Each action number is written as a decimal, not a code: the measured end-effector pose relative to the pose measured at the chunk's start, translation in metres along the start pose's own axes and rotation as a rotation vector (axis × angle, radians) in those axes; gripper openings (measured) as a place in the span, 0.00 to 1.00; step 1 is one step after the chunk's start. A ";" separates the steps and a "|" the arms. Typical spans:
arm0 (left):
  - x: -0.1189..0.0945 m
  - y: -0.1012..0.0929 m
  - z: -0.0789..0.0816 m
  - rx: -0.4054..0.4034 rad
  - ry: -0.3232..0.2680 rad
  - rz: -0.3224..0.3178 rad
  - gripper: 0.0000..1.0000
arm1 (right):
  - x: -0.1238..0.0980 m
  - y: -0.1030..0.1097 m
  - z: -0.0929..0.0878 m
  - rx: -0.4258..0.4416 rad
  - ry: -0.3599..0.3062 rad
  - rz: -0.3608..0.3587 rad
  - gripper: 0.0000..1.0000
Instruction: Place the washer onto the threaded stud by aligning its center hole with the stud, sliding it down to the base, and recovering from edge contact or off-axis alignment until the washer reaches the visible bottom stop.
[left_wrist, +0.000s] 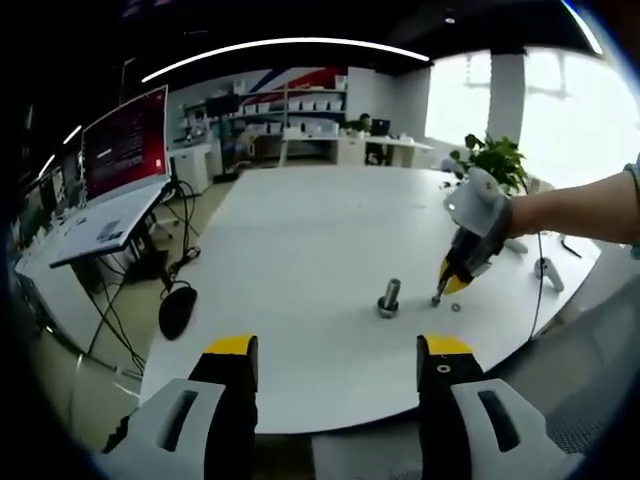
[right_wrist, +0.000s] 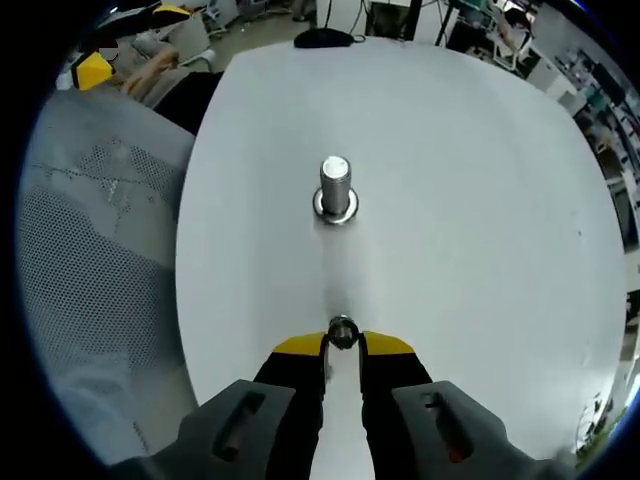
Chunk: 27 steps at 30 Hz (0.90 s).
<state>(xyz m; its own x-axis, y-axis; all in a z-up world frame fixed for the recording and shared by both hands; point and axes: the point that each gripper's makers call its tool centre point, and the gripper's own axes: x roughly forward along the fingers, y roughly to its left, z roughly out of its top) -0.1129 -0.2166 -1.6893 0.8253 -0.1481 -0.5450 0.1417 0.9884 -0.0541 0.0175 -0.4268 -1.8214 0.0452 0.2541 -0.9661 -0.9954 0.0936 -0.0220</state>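
1. Right tool (right_wrist: 342, 343) first: you are pinching the washer (right_wrist: 342, 331) between its yellow tips, the two jaws drawn in close on either side of the small ring, low in the right gripper view.
2. You are holding that washer short of the threaded stud (right_wrist: 336, 186), with a stretch of bare white table (right_wrist: 470, 200) lying between them; the washer is not yet on the stud.
3. You are looking down along the jaws at the stud, which is standing upright on its round base flange on the table, roughly in line with the tool's axis.
4. Left tool (left_wrist: 337, 365): you are keeping it released, its jaws standing wide apart with nothing between them, just over the near edge of the table in the left gripper view.
5. Beyond those jaws, the stud (left_wrist: 389, 297) is standing near the middle of the table, and your right tool (left_wrist: 440, 296) is angling down just beside it, tip close to the tabletop, with your gloved hand (left_wrist: 478, 212) wrapped around its body.
6. Further off to the left, a black mouse (left_wrist: 177, 310) is lying on the floor beside a cabled desk carrying a red-lit monitor (left_wrist: 125, 145).
7. Farthest back, a potted plant (left_wrist: 492, 158) is sitting by the bright windows.
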 end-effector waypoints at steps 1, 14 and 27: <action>0.000 0.000 0.001 -0.001 -0.004 0.000 0.63 | 0.002 0.000 -0.001 0.000 0.002 0.003 0.14; 0.000 0.001 0.001 -0.017 -0.008 0.002 0.62 | 0.019 0.004 -0.004 -0.003 0.030 0.025 0.14; 0.000 0.000 0.001 -0.014 -0.007 -0.004 0.61 | 0.024 0.000 -0.002 0.007 0.034 0.030 0.14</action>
<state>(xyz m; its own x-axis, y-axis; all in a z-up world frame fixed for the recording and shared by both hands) -0.1121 -0.2163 -1.6890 0.8286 -0.1520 -0.5388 0.1371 0.9882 -0.0680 0.0187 -0.4230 -1.8448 0.0125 0.2238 -0.9745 -0.9956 0.0929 0.0086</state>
